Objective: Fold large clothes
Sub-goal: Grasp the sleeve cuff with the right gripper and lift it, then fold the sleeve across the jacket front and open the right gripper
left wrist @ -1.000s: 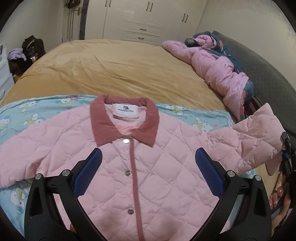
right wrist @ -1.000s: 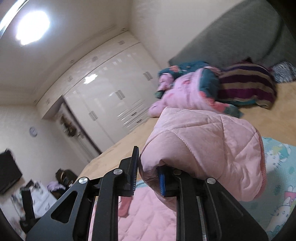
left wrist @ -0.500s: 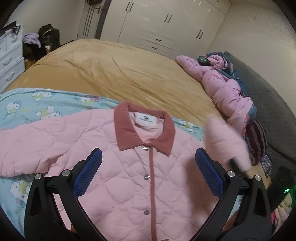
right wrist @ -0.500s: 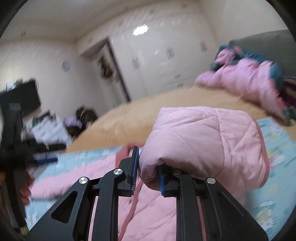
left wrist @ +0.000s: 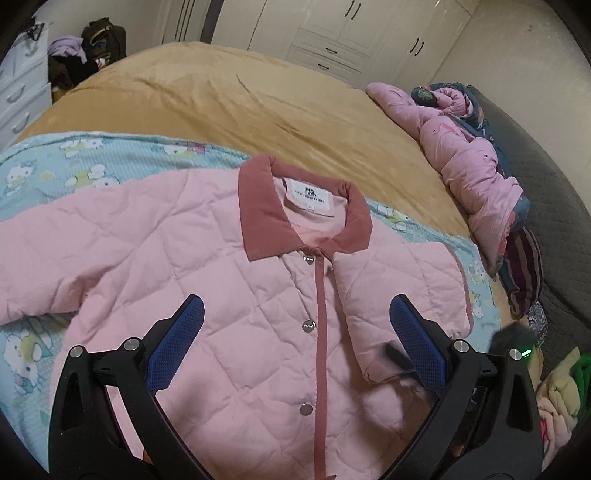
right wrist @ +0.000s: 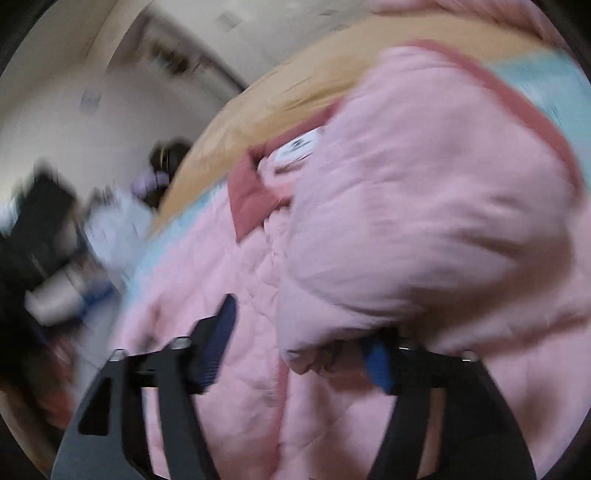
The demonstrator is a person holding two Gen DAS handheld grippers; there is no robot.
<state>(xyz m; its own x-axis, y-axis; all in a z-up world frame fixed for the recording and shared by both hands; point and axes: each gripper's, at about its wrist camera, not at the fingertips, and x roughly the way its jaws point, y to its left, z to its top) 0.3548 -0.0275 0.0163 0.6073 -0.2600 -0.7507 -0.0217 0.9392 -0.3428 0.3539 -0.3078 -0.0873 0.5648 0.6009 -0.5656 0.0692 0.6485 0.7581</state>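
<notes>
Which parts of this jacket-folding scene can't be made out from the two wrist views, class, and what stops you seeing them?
- Jacket hem: left wrist view, cut off by the bottom edge and the left gripper.
- Label wording: left wrist view, too small.
- Right gripper, opening: right wrist view, blurred; the folded sleeve covers one finger.
- Room behind: right wrist view, motion blur.

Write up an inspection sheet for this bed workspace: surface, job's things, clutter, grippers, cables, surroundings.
Surface: bed with a tan blanket; a blue cartoon-print sheet lies under the garment.
Job's things: pink quilted jacket lying flat, snapped shut, collar away from the camera; one sleeve folded over the front, the other spread out.
Clutter: pink puffer coat and a striped item at the bed's edge.
Grippers: left gripper open above the jacket, holding nothing; right gripper opening, sleeve cuff between its jaws, view blurred.
Cables: nothing seen.
Surroundings: white wardrobe, drawer unit, dark bag.
</notes>
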